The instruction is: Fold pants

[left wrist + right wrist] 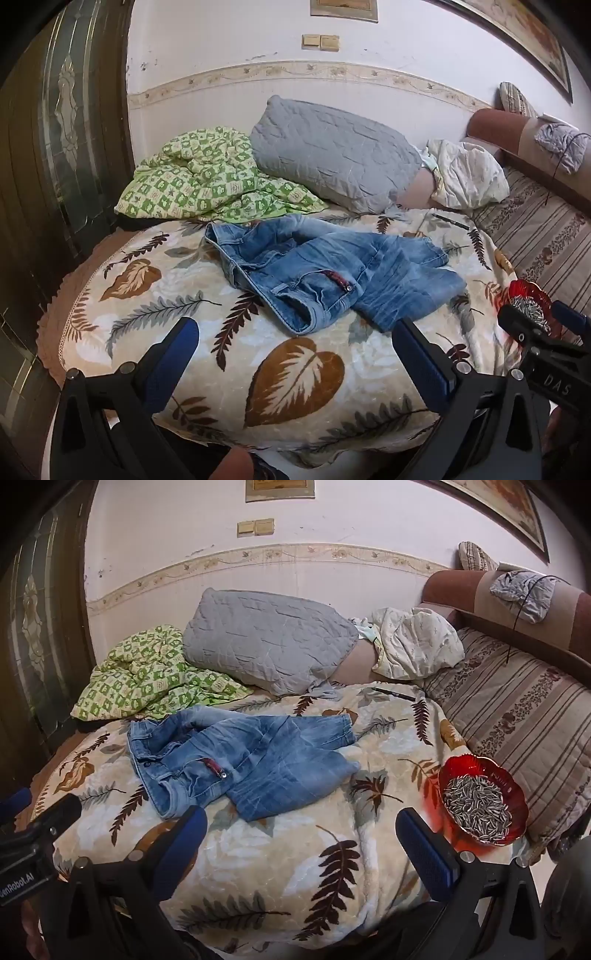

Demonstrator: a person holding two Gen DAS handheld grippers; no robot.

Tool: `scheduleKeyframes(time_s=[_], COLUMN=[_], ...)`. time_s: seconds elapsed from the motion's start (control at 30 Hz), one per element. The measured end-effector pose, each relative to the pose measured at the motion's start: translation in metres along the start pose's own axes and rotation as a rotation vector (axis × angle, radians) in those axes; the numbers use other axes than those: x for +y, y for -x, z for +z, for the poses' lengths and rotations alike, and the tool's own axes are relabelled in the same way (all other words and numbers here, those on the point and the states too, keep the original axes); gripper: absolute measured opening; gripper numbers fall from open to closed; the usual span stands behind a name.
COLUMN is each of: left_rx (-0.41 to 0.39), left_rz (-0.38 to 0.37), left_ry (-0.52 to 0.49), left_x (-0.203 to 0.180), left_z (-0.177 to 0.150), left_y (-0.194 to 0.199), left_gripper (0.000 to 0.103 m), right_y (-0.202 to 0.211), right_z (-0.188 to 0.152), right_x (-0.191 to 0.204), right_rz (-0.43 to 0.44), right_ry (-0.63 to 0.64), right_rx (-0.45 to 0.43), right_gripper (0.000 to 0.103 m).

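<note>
Pants [325, 273], blue jeans, lie crumpled in the middle of the leaf-print blanket [295, 373], legs bunched and crossed, so they need spreading flat before any fold. Behind the pants, a grey pillow [332, 155] leans on the wall. Right of the pants sits a red bowl [484, 801] of seeds, likely a snag risk. Nearer than the pants, the left gripper [295, 354] and right gripper [303, 842] hover spread wide and empty, apparently ready to reach in.
</note>
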State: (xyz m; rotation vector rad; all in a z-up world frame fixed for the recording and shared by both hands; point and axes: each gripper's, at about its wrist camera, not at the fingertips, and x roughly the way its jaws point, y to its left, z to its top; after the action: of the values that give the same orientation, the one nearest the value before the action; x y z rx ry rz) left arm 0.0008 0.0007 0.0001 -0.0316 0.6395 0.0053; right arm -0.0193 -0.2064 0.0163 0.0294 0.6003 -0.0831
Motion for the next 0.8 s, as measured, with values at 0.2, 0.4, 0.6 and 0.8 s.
scheduleKeyframes(time_s=[0.2,0.4,0.6,0.8], left_rx=[-0.006,-0.014,-0.015,-0.014], left_rz=[-0.026,-0.001,0.013,0.014], left_ry=[0.004,-0.023,-0.015,-0.017], left_x=[0.0052,-0.0021,0.0004,0.001], left_z=[-0.0017,-0.0047,-0.0047,-0.0067], left_y=[-0.0021,0.0033,0.0017,0.0008], left_gripper=[0.103,0.103,0.103,0.103], right_y=[-0.0015,-0.0038,-0.0051,-0.0067], right_z=[0.0,0.0001,-0.0018,-0.0018], right_x=[0.0032,0.0037,0.003,0.0026], right_rz=[0.01,0.009,0.001,-0.003], right_ry=[-0.001,0.007,0.007,0.008], right_rx=[-0.001,0.01,0.009,0.013], right_gripper=[0.103,0.103,0.103,0.103])
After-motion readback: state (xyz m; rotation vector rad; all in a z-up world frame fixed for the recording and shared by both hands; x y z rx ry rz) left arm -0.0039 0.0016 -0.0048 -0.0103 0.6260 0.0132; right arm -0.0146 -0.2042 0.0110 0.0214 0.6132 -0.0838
